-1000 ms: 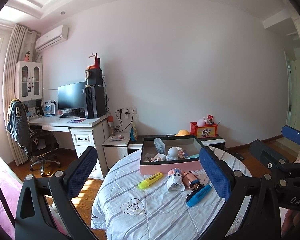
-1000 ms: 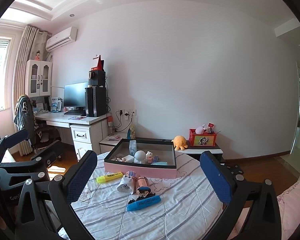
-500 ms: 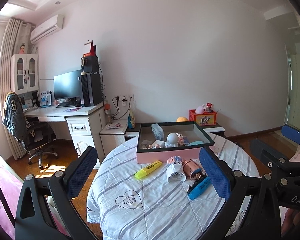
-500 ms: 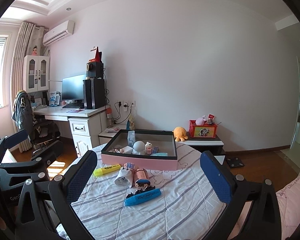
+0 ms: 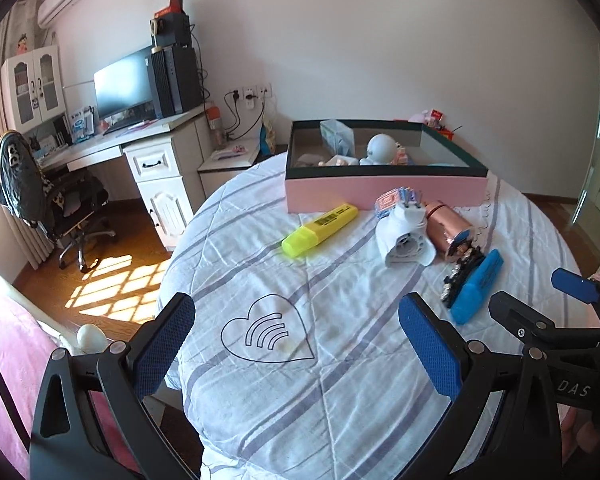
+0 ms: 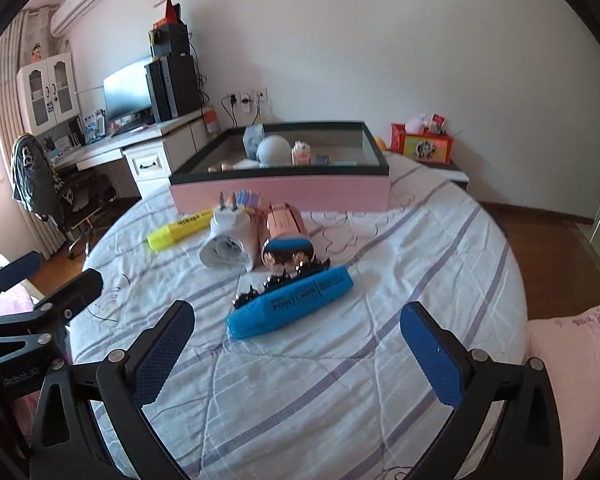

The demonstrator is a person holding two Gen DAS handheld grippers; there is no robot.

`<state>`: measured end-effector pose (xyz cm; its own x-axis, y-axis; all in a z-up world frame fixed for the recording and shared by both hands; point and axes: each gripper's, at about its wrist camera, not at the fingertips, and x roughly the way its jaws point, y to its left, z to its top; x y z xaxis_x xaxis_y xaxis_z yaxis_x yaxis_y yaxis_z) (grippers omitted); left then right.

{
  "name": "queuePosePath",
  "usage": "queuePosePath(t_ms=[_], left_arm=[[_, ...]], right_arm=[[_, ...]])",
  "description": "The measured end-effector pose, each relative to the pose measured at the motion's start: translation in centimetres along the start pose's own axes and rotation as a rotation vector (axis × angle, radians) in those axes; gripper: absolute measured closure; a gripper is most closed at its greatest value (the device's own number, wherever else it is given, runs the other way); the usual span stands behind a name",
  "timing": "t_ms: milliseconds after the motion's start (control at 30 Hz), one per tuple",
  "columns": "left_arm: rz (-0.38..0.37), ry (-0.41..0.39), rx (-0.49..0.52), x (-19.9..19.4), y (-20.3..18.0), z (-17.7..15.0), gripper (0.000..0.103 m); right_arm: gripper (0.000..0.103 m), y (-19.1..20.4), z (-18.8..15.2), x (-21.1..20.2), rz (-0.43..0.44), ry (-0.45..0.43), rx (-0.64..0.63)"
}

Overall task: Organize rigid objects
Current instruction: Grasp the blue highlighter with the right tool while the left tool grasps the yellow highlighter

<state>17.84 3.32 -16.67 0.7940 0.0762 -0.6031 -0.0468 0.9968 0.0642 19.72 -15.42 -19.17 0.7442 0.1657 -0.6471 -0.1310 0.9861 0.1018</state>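
A pink box with a dark rim stands at the far side of the round table and holds several small items. In front of it lie a yellow highlighter, a white plug adapter, a copper cylinder, a black spiky piece and a blue highlighter. My left gripper is open and empty above the table's near left. My right gripper is open and empty just short of the blue highlighter.
The round table wears a striped white cloth with a heart print. A desk with monitor and an office chair stand at the left. A red box sits on a low shelf behind. Pink bedding lies to the right.
Both grippers have tilted down and moved closer to the table, so the objects now look larger and nearer. Both stay open and empty.
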Motion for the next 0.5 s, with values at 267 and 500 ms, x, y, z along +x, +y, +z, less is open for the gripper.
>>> queuePosePath(t_ms=[267, 500], left_arm=[[0.015, 0.057, -0.02, 2.9, 1.3, -0.1, 0.0], [-0.005, 0.079, -0.021, 4.4, 1.2, -0.1, 0.0]], right_arm=[[0.0, 0.5, 0.6, 5.9, -0.01, 0.148, 0.003], [0.0, -3.7, 0.0, 4.7, -0.108, 0.151, -0.038]])
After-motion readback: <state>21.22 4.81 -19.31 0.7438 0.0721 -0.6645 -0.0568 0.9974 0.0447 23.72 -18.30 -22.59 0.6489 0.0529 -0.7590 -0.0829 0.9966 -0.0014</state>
